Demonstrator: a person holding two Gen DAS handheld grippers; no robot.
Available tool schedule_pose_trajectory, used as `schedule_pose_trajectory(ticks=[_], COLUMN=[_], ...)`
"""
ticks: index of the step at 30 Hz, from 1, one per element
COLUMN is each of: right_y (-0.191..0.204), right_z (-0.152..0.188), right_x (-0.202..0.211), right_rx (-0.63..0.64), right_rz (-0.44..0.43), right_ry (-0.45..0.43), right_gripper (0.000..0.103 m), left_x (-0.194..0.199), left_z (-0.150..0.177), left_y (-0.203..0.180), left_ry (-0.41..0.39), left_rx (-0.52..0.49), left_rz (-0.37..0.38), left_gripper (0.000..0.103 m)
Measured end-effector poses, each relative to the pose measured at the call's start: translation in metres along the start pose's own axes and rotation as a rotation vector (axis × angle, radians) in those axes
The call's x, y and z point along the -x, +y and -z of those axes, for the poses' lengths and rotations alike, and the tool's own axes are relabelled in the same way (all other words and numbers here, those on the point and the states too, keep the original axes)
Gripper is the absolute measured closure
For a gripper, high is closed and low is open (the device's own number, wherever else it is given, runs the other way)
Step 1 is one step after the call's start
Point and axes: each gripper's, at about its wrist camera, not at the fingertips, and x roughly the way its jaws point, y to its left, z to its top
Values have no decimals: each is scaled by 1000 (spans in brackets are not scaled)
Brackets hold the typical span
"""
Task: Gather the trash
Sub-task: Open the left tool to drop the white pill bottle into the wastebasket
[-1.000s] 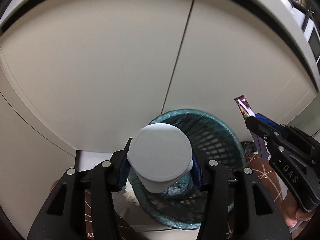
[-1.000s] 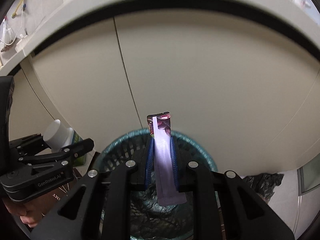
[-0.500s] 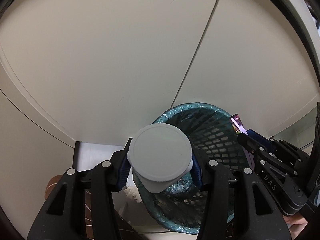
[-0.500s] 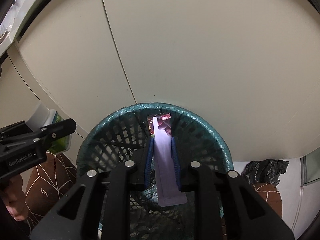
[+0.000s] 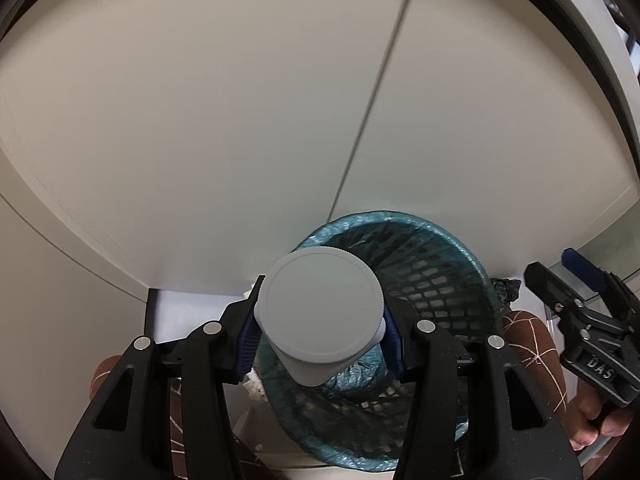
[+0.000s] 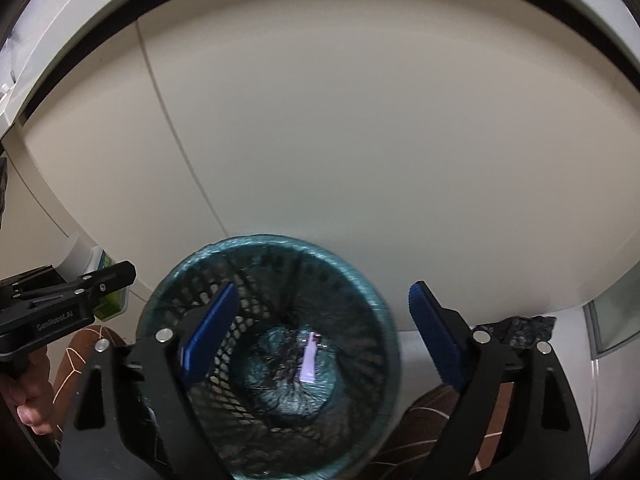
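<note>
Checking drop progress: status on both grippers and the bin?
Right gripper open, jaws just opened, wrapper lying in bin. Left gripper shut on white-capped bottle, over bin. Nothing blocking.

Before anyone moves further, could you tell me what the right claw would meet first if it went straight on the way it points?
Probably the inside of the lined bin, near the wrapper at its bottom; depth is unclear.
</note>
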Motion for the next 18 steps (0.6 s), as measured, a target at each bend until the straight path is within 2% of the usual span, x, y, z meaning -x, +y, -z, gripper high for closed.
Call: schedule_pose_trajectory(ticks=[18], right_y=[-62], right_z=[3], right_x=[27], right_rx=[-96], right_rz=[72], right_ry=[0], right_gripper=[17], left_x=[-31], left_z=[2], left_y=[-60], left_ry=[52], left_rx=[-111], left_rz=[37], left_gripper=[54])
